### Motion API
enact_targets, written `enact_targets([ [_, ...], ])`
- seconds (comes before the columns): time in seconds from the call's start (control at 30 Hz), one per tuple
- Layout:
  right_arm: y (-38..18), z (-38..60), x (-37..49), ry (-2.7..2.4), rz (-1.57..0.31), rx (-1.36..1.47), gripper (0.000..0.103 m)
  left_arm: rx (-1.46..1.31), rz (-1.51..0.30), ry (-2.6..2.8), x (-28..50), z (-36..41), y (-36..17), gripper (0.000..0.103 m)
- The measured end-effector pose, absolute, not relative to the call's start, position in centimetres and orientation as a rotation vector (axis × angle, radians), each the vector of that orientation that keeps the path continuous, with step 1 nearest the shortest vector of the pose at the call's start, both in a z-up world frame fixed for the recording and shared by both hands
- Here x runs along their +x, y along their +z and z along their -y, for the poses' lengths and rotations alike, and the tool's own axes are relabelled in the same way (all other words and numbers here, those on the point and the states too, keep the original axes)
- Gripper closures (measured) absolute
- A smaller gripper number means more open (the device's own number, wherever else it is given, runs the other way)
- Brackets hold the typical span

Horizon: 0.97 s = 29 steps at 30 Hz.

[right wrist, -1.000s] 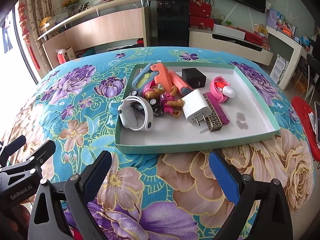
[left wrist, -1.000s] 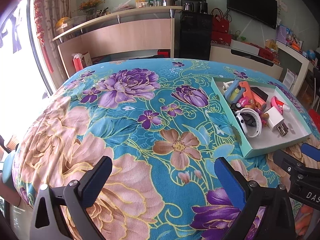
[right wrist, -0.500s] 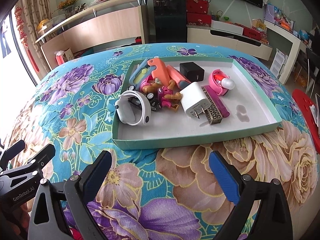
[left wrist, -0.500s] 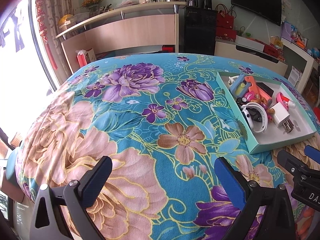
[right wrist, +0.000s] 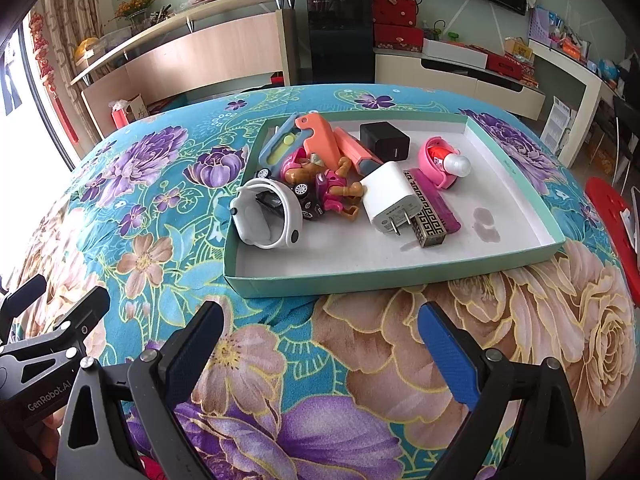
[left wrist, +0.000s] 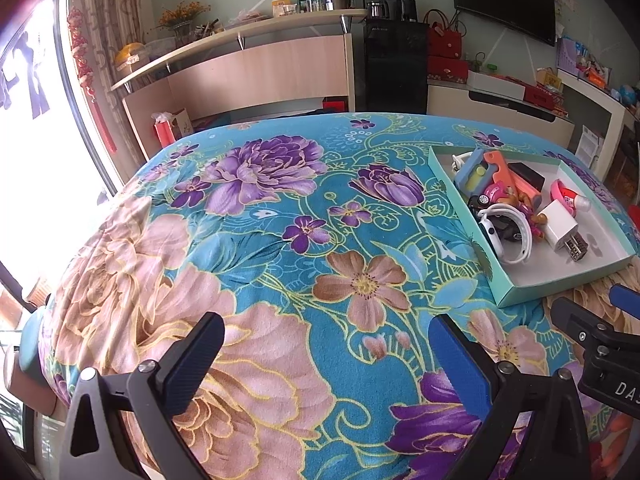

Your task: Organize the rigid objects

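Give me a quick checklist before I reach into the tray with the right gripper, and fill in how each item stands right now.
1. Right gripper open and holding nothing: ok.
2. Left gripper open and holding nothing: ok.
3. Tray flat on the cloth, straight ahead of the right gripper: ok.
4. Path from the right gripper to the tray's near wall free of objects: ok.
5. White charger free to lift alone: not ok, it rests against the patterned block and the purple strip.
6. White band empty inside: not ok, a dark object sits in its loop; what it is, cannot tell.
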State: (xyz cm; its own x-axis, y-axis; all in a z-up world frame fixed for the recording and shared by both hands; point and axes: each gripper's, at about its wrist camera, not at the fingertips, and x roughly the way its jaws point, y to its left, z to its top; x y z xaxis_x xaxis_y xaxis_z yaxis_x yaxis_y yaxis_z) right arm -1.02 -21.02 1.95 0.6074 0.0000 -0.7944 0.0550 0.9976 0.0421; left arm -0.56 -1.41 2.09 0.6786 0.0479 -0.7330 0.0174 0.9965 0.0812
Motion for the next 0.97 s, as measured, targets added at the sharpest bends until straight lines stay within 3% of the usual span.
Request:
enact_targets([
  [0.97, 1.75, 20.84, -0.99, -0.029, -0.929, 0.056, 0.005, 0.104, -0.826, 0.058, -0.52, 1.34, 2.03, 0.0],
])
